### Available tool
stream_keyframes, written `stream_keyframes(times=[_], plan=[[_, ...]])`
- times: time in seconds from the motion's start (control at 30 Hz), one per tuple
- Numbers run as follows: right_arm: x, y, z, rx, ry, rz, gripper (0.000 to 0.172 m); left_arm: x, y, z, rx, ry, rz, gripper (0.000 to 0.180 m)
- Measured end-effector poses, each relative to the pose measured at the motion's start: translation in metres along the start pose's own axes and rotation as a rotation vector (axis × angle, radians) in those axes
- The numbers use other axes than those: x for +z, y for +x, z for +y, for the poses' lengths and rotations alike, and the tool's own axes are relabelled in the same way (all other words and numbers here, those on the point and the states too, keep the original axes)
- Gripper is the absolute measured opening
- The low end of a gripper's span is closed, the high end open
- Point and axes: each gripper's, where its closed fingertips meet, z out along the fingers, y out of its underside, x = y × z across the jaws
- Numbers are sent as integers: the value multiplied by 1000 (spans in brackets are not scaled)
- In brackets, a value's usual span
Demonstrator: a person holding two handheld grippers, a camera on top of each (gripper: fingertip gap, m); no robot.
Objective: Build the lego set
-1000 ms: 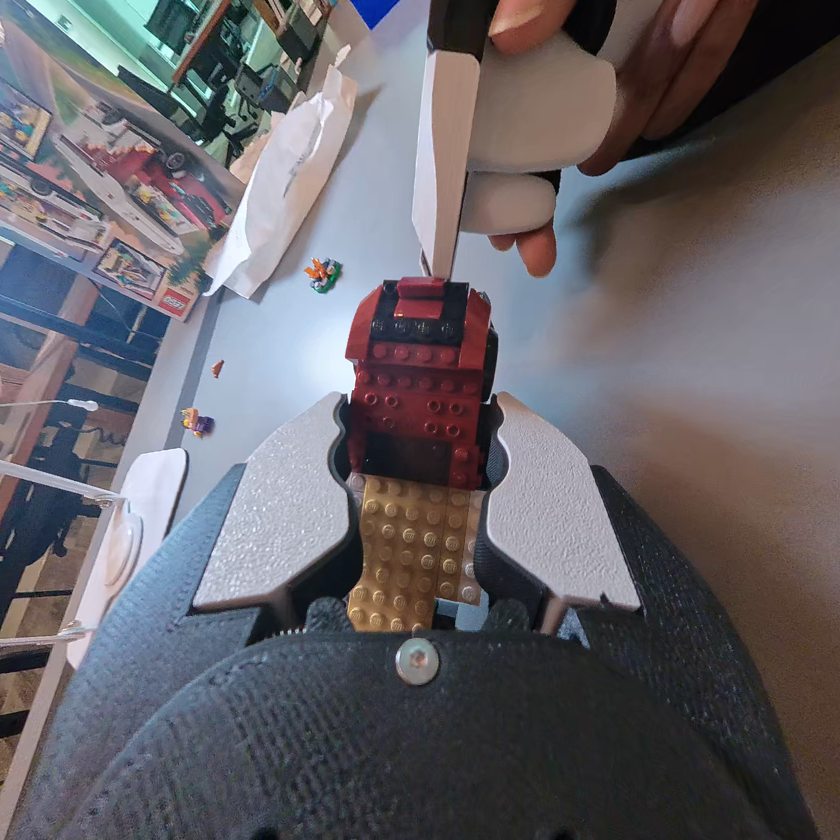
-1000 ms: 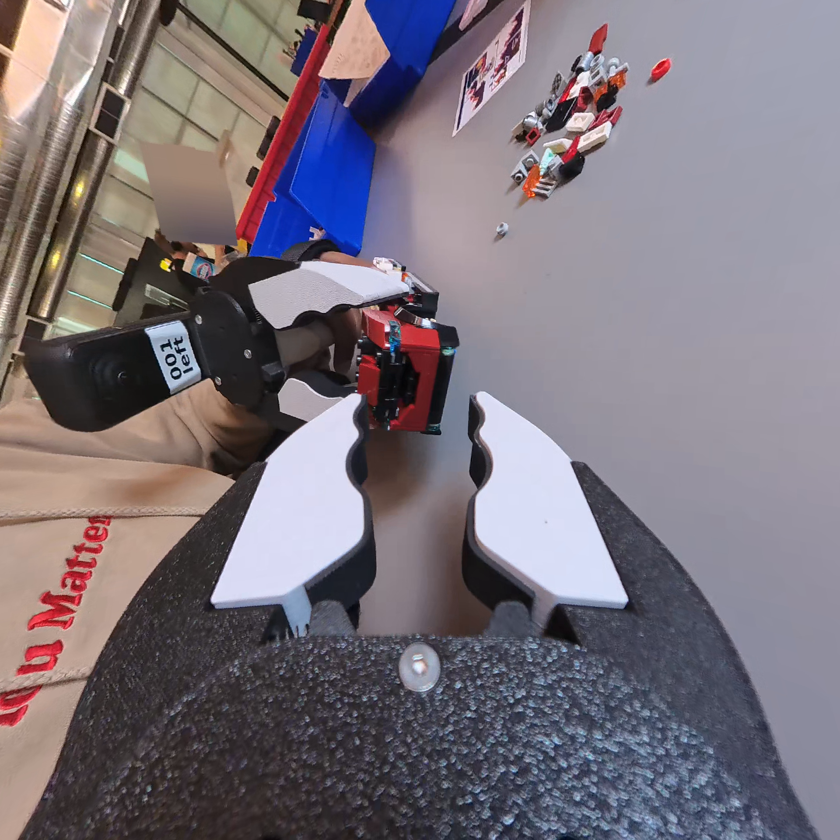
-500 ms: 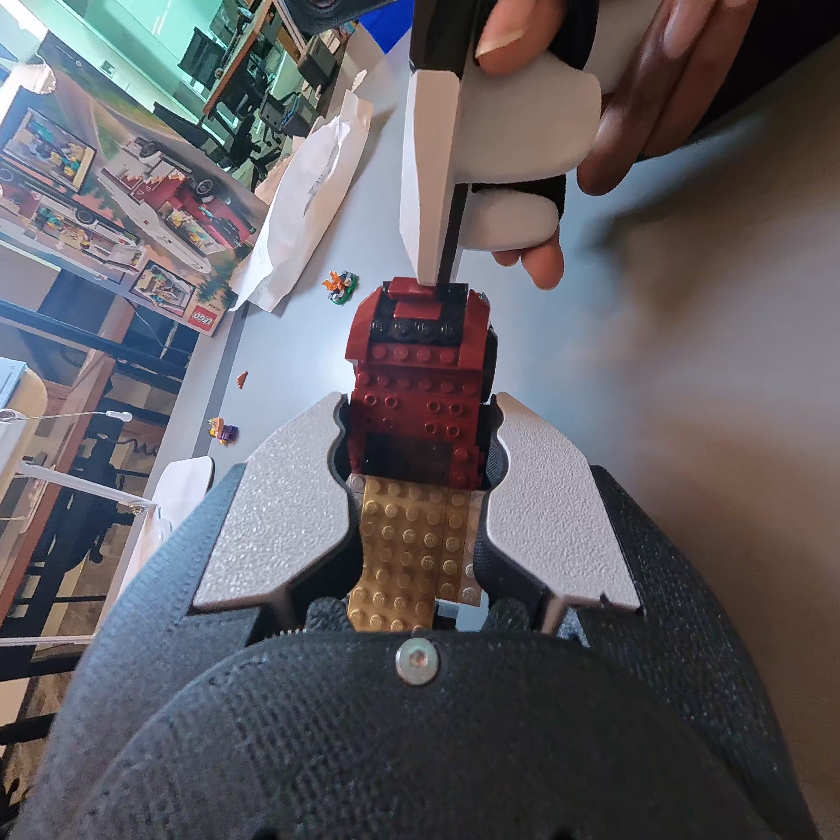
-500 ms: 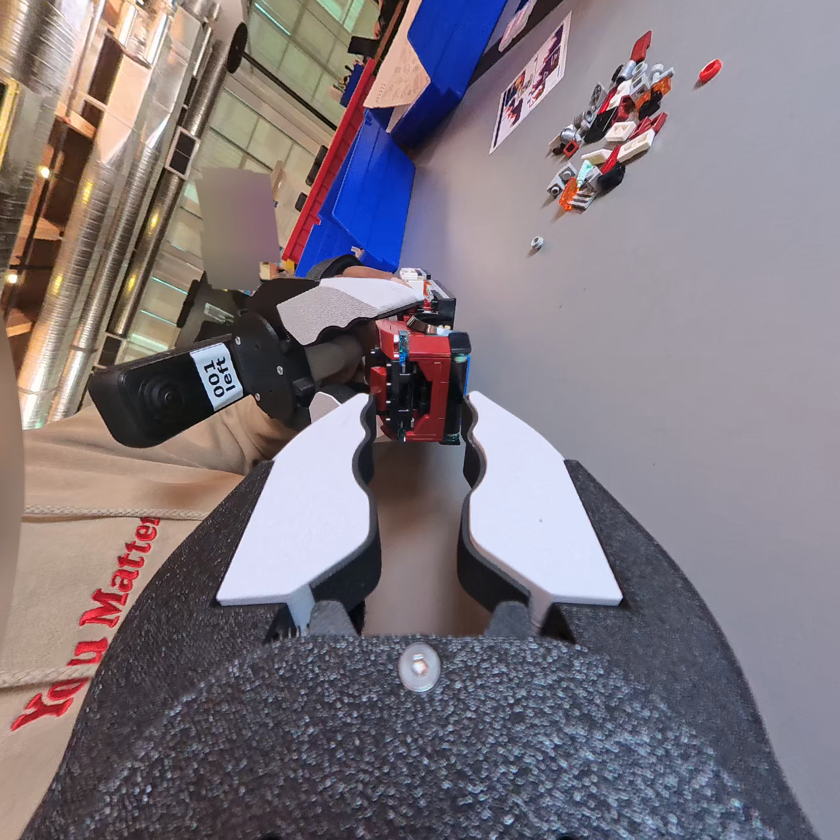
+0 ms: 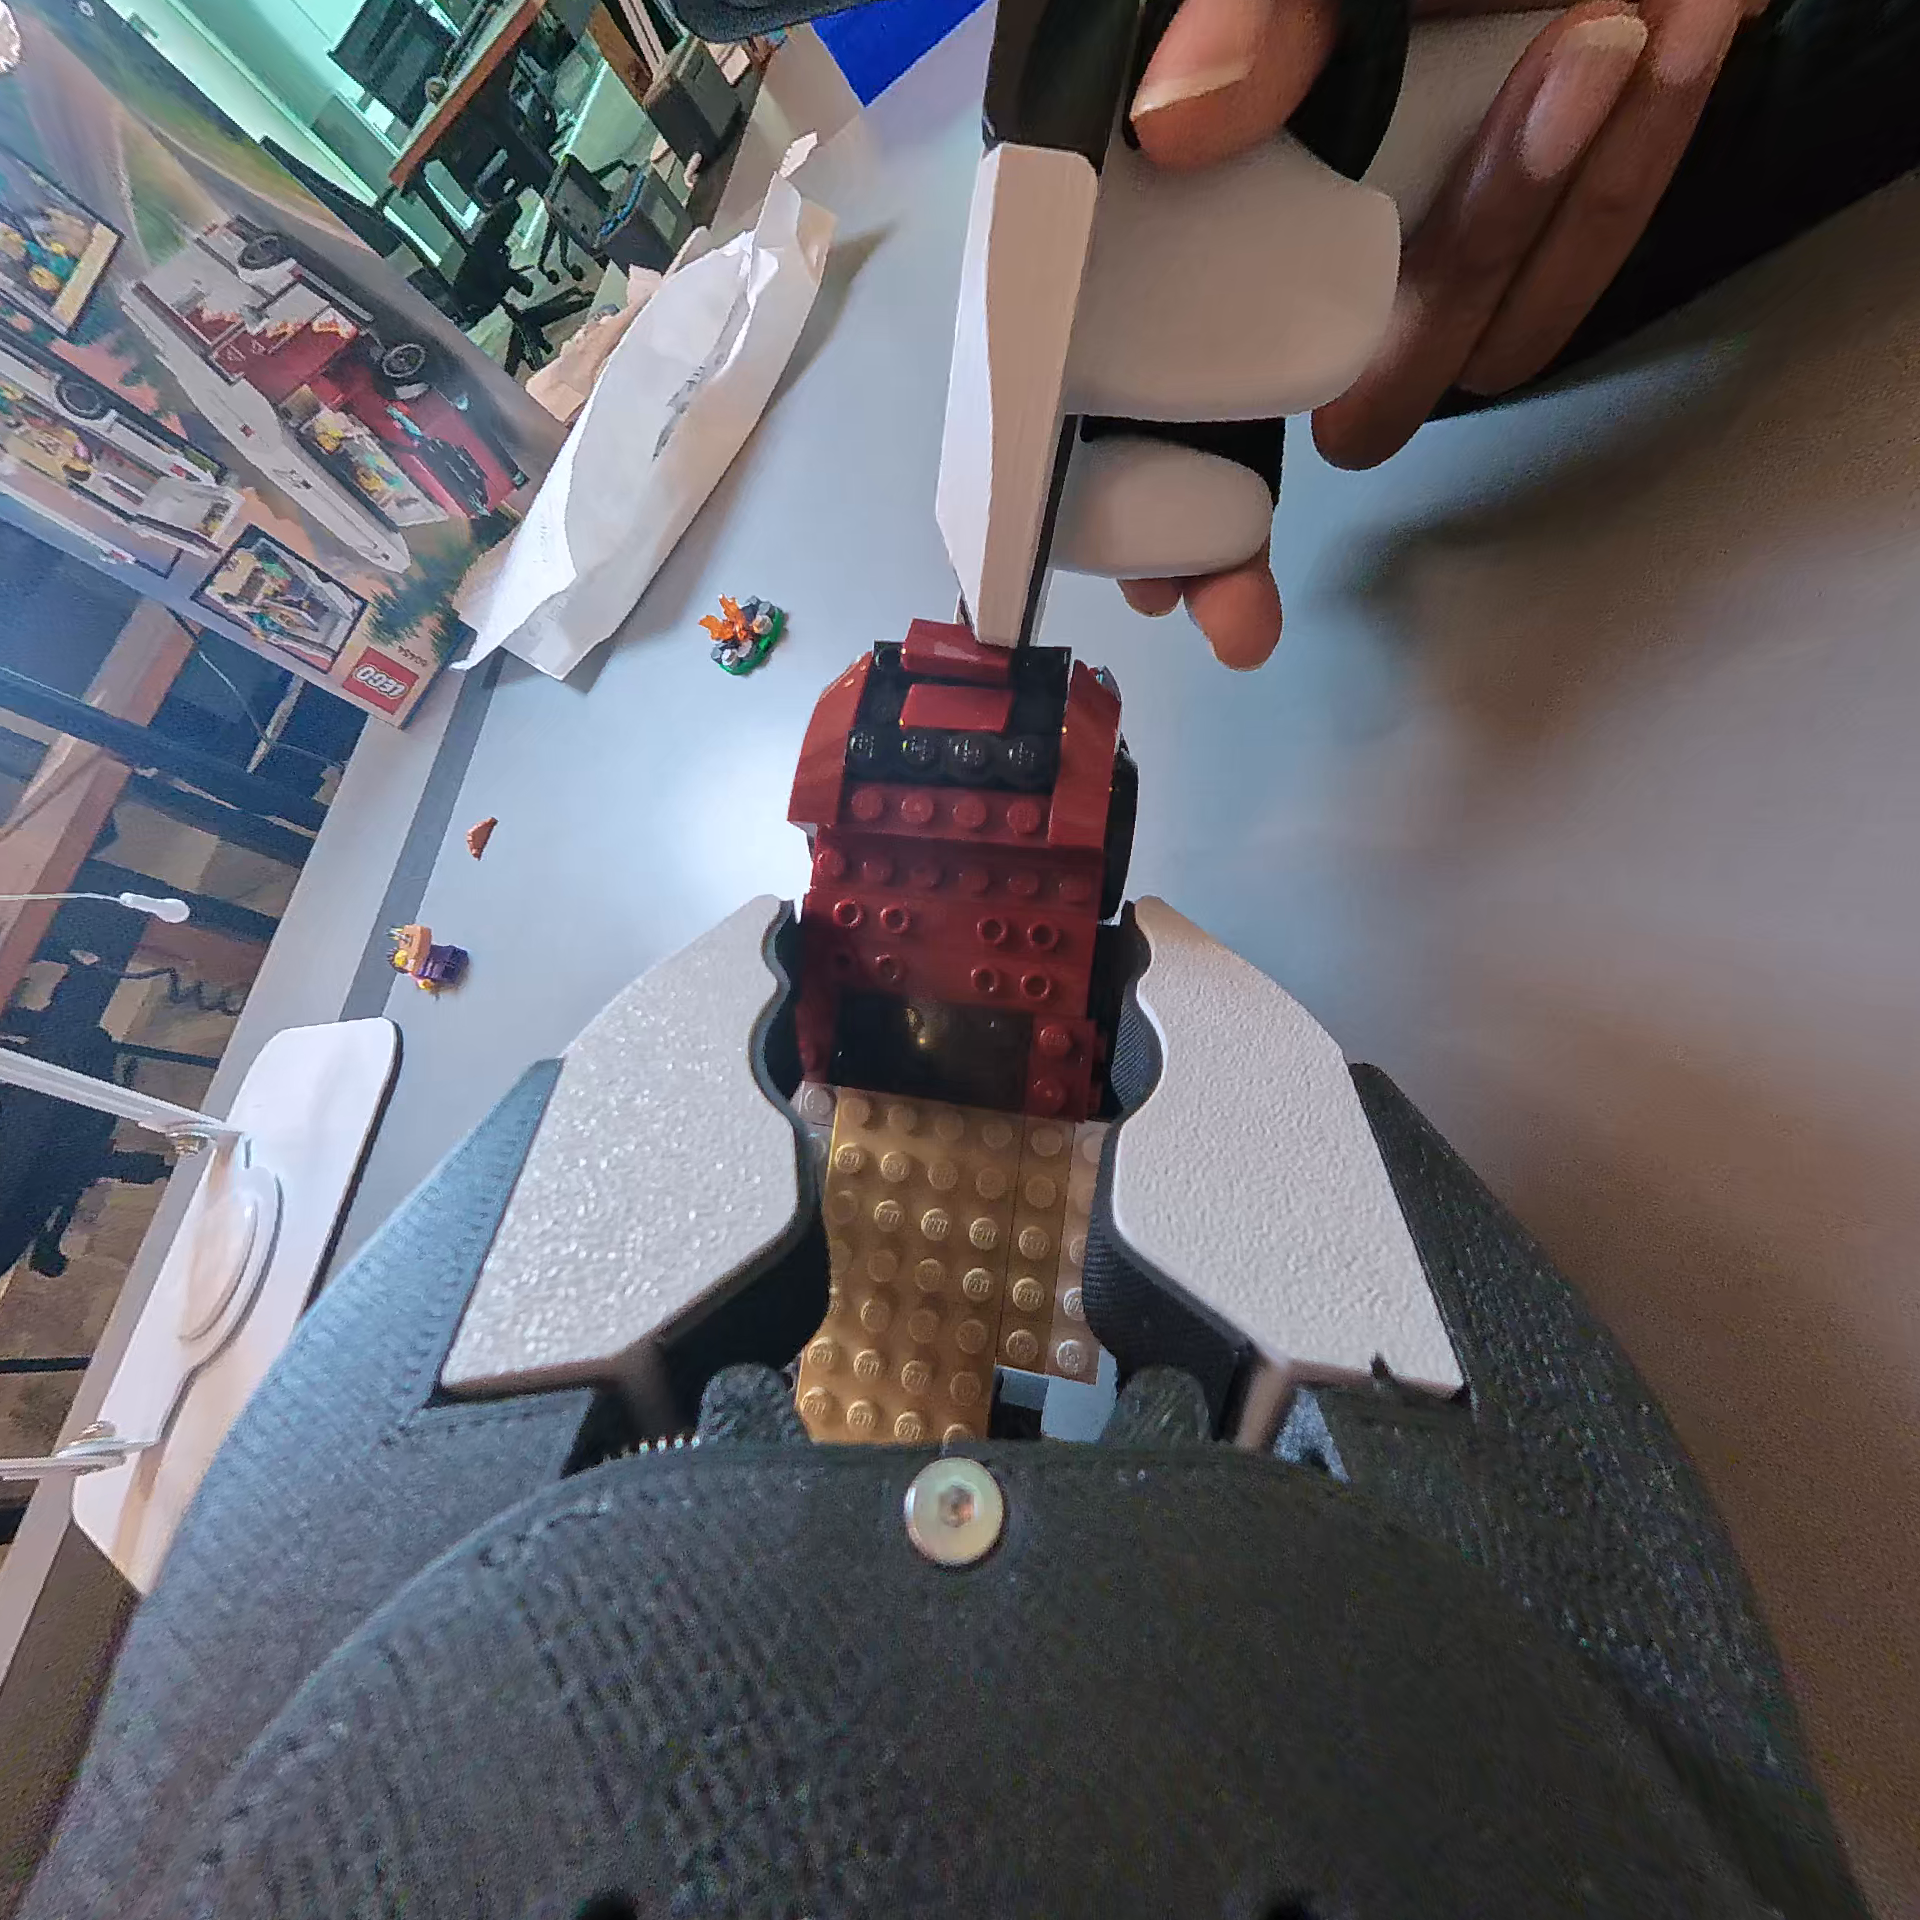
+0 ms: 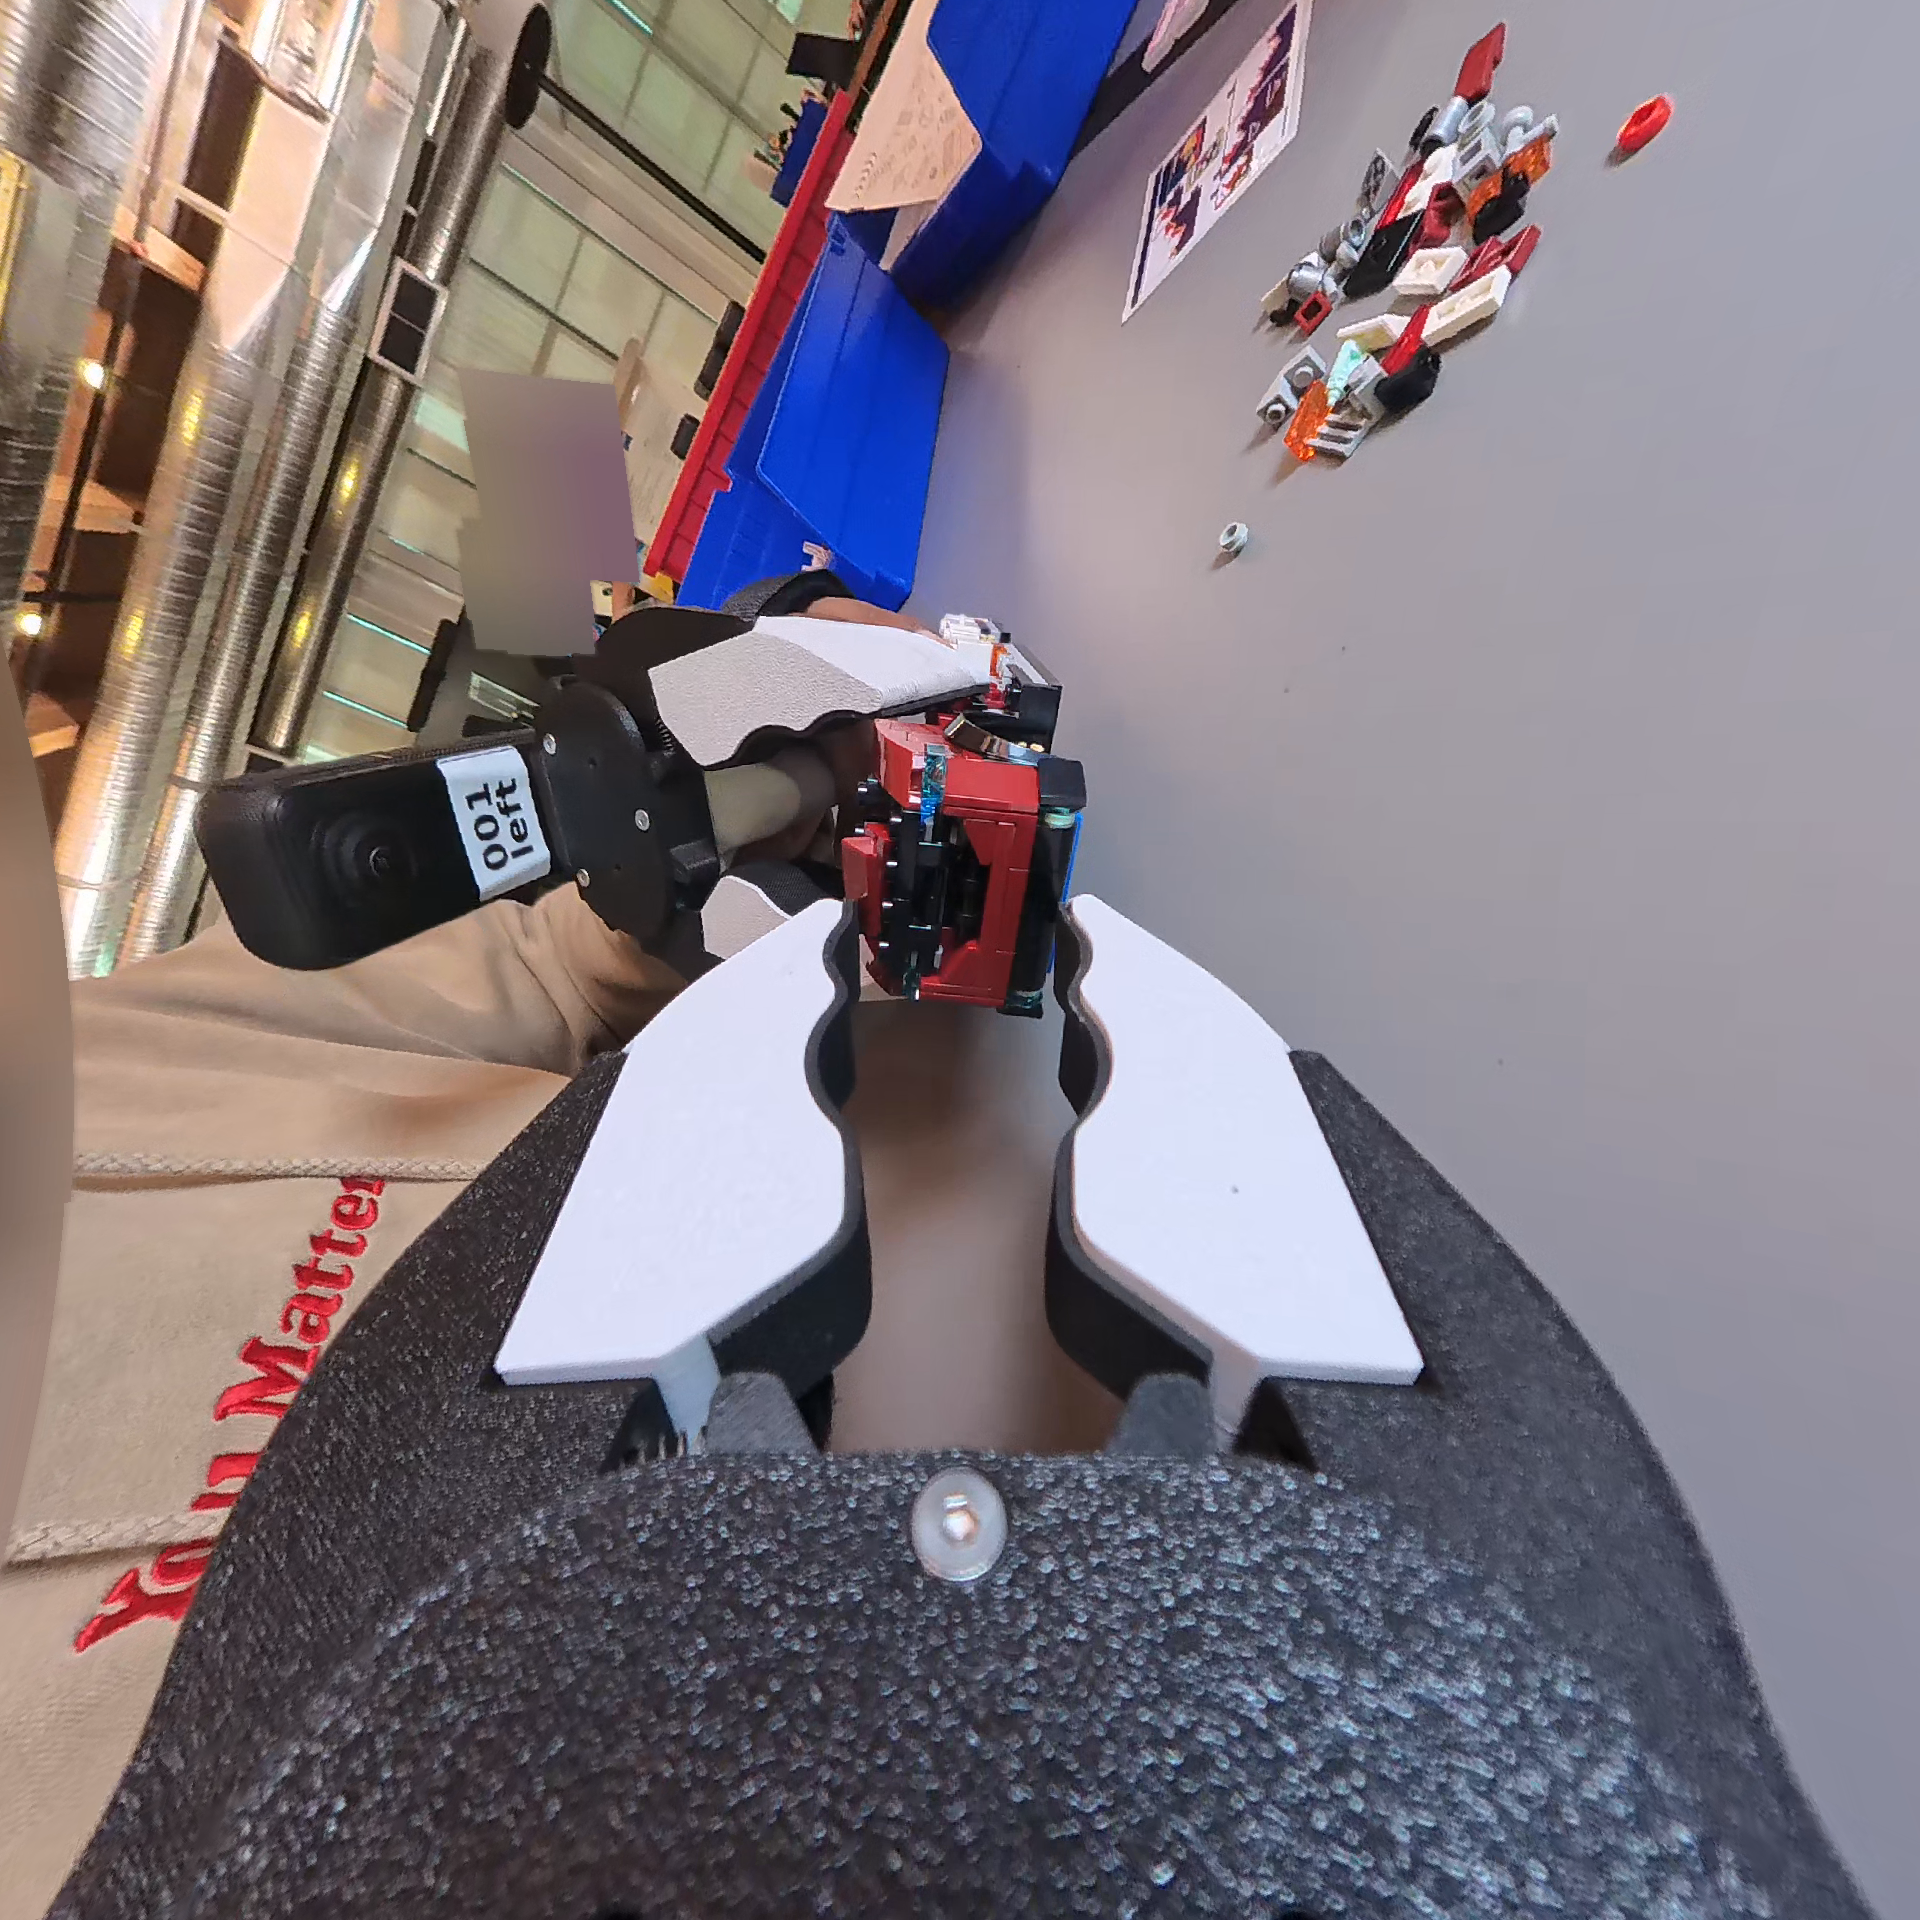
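The dark red brick vehicle (image 5: 951,883), with a tan studded plate at its rear, sits above the grey table (image 5: 1558,935), clamped between the left gripper (image 5: 956,956) fingers, both pads pressed on its sides. The right gripper (image 6: 956,935) meets the model's front end — its fingertips close on either side, touching or nearly so, contact uncertain. A hand (image 5: 1455,208) wraps that gripper's body. On the table lie a pile of loose bricks (image 6: 1413,249), a leaflet (image 6: 1226,166), a white paper bag (image 5: 665,416) and a printed set box (image 5: 208,312). Blue bins (image 6: 862,416) line the far edge; one holds a paper sheet. Beyond — ducting and desks.
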Motion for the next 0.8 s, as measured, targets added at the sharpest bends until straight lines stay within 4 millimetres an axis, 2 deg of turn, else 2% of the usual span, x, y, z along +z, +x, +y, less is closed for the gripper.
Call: stream_keyframes(times=[0.5,0.8], plan=[[3,-4,-3,63,-2,-7,40,-2,0,0,-71,3,40,58],[5,-2,0,39,8,16,53,-1,1,-1,-67,5,34,58]])
